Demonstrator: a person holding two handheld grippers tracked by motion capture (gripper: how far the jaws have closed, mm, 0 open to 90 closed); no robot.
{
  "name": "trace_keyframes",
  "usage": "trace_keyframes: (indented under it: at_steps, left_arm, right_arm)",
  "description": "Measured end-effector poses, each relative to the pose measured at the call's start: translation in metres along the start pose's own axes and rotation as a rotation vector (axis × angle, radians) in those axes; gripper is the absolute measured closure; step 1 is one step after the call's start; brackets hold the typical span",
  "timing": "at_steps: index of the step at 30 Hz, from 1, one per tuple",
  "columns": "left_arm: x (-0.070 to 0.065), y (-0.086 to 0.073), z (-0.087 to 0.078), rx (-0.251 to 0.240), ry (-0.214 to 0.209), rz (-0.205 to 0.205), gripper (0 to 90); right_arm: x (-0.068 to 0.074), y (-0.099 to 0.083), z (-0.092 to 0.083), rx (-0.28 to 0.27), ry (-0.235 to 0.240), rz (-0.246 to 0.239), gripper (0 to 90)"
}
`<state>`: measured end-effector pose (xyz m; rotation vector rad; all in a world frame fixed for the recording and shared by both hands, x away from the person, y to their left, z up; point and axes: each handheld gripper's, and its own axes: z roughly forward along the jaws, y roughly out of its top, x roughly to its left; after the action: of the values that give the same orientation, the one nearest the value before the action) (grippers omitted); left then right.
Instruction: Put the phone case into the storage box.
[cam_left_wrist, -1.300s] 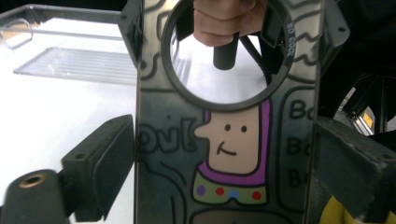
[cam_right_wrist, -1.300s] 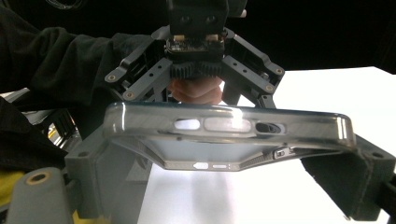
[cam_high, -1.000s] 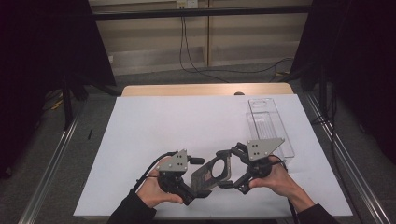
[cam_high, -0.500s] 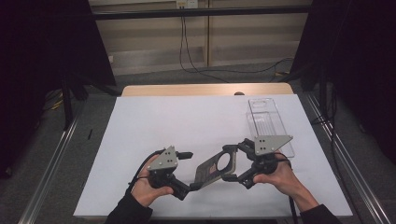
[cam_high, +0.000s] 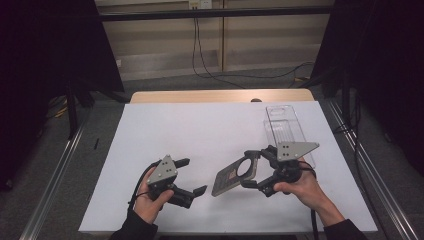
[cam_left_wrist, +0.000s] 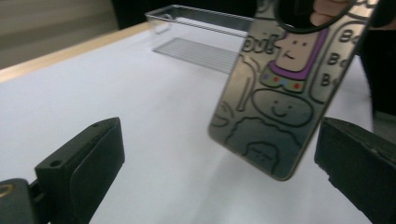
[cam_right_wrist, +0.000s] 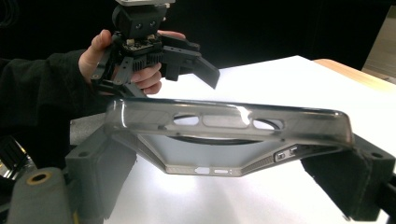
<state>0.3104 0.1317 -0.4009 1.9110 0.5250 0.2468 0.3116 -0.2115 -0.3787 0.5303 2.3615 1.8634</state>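
Observation:
A translucent grey phone case (cam_high: 234, 176) with cartoon drawings and a round ring hangs tilted above the white table cover (cam_high: 200, 130). My right gripper (cam_high: 250, 170) is shut on its ring end, and in the right gripper view the case (cam_right_wrist: 224, 135) spans both jaws edge-on. My left gripper (cam_high: 192, 176) stands open just left of the case, apart from it. Seen from the left gripper view, the case (cam_left_wrist: 275, 93) hangs ahead between the spread jaws without touching them. The left gripper (cam_right_wrist: 187, 60) also faces me in the right gripper view, held by a hand.
A clear plastic tray (cam_high: 285, 130) lies at the right side of the table, behind the right gripper; it appears again as the tray (cam_left_wrist: 201, 32) in the left gripper view. A wooden table edge (cam_high: 220, 96) runs along the back.
The left gripper has opened, let go of the case and drawn back to the left. The right gripper keeps the case and has shifted slightly right.

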Motion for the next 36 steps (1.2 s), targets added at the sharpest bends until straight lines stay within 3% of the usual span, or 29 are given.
trace_keyframes:
  at_steps: [6, 12, 23, 25, 29, 32, 36]
  left_arm:
    - [0.007, -0.008, -0.012, -0.04, 0.121, -0.042, 1.7]
    - [0.013, -0.018, -0.023, -0.046, 0.182, -0.06, 1.6]
    - [0.009, -0.026, -0.053, -0.151, 0.321, -0.089, 1.8]
    - [0.012, -0.029, -0.056, -0.152, 0.337, -0.102, 1.7]
    - [0.02, -0.039, -0.061, -0.138, 0.376, -0.086, 1.3]
    - [0.023, -0.047, -0.065, -0.14, 0.409, -0.125, 1.1]
    - [0.024, -0.051, -0.075, -0.152, 0.442, -0.127, 1.1]
  right_arm:
    - [-0.002, 0.0, -0.002, 0.004, -0.034, 0.007, 12.0]
    - [-0.004, 0.001, -0.007, -0.005, -0.071, 0.015, 12.1]
    - [-0.007, 0.002, -0.012, -0.005, -0.142, 0.037, 12.0]
    - [-0.007, 0.003, -0.013, -0.007, -0.156, 0.042, 12.0]
    - [-0.009, 0.004, -0.016, -0.012, -0.175, 0.049, 12.1]
    - [-0.012, 0.005, -0.017, -0.016, -0.193, 0.059, 12.1]
    - [-0.013, 0.008, -0.022, -0.019, -0.214, 0.059, 12.1]
